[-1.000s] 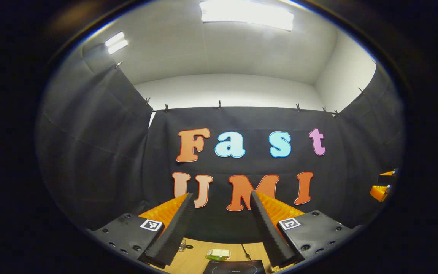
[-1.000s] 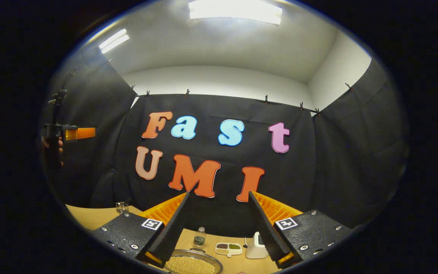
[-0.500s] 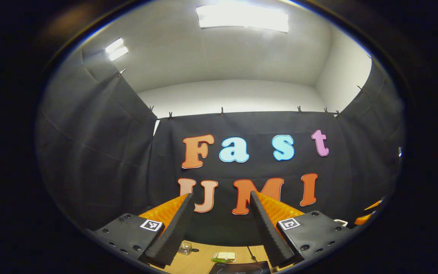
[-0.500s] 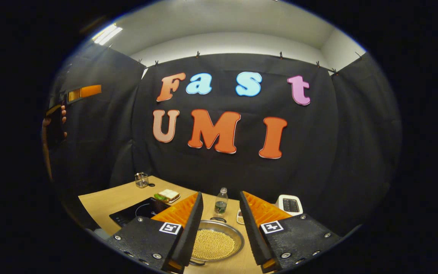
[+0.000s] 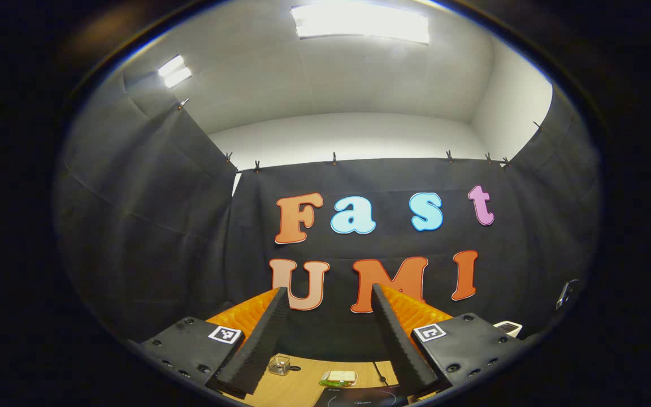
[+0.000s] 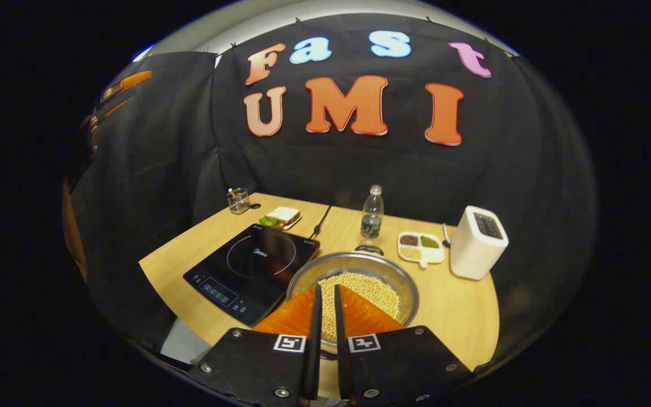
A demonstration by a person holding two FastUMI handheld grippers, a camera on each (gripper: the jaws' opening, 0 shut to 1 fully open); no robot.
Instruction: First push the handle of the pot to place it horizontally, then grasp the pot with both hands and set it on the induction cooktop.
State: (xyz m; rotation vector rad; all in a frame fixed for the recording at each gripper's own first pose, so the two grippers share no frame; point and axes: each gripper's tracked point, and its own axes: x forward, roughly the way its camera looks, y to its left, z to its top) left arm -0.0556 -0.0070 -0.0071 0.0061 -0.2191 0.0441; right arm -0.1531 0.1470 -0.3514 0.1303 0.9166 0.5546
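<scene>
Right gripper (image 6: pixel 325 291) sits at the bottom middle of the right gripper view, with its two fingers almost pressed together and nothing between them. It hangs over the near side of the round silver metal pot (image 6: pixel 354 282), which is full of small yellow beans and stands in the lower middle on the light wooden table (image 6: pixel 461 316). The flat black induction cooktop (image 6: pixel 252 265) lies just left of the pot, touching or nearly touching it. Behind them, near the middle of the frame, stand a clear plastic bottle (image 6: pixel 372 212), a small white tray with three kinds of seeds (image 6: pixel 420 247) and a white boxy toaster (image 6: pixel 477 242) on the right. A sandwich on a plate (image 6: pixel 281 216) and a little glass holder (image 6: pixel 239 200) are farther left. In the left gripper view, the left gripper (image 5: pixel 328 299) is at the bottom, held high and pointing at the wall, with its fingers spread wide and holding nothing.
</scene>
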